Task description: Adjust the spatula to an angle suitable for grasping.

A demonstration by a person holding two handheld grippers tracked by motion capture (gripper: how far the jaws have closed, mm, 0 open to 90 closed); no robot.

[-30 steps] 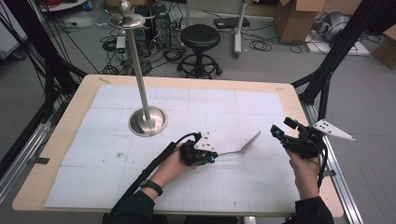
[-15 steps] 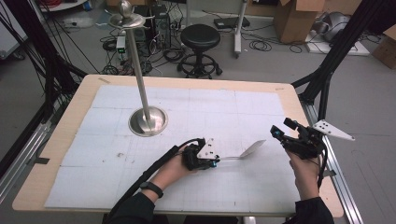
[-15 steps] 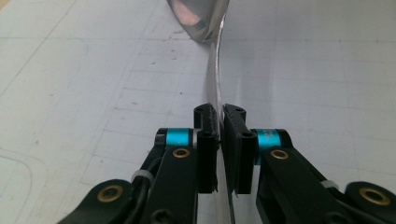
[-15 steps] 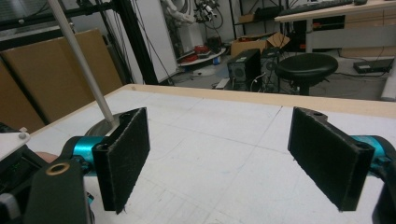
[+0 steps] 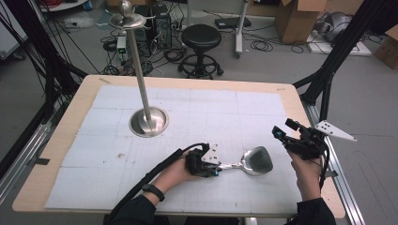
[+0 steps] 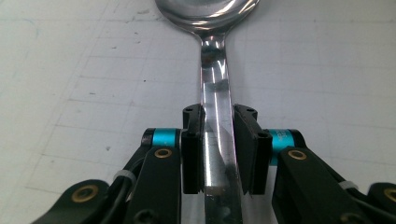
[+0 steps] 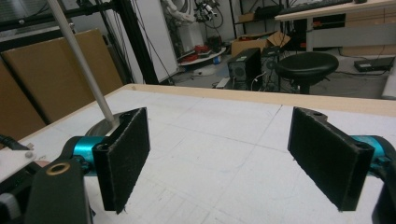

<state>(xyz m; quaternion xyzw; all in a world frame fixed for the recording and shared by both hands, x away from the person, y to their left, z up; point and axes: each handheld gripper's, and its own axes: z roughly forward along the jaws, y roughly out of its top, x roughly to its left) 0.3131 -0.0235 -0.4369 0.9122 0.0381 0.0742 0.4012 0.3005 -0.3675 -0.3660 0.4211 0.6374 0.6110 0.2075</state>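
Observation:
A large metal spoon (image 5: 256, 161) lies flat on the white mat, bowl to the right, handle toward my left gripper (image 5: 217, 168). In the left gripper view the spoon's handle (image 6: 215, 88) runs between the two black pads of the left gripper (image 6: 217, 112). The jaws have just been opening; the pads stand close beside the handle and no longer clamp it. My right gripper (image 5: 283, 130) hovers at the table's right edge, apart from the spoon. In its own view the right gripper (image 7: 219, 154) is wide open with nothing between the pads.
A tall metal stand (image 5: 149, 122) with a round base rises from the mat's middle left; its pole (image 7: 79, 56) leans across the right gripper view. A black stool (image 5: 201, 37) and cables sit beyond the table's far edge (image 5: 187, 80).
The spoon, earlier held tilted with its bowl off the mat, has come down and lies flat. The left gripper's jaws have parted around the handle. The right gripper has stayed put.

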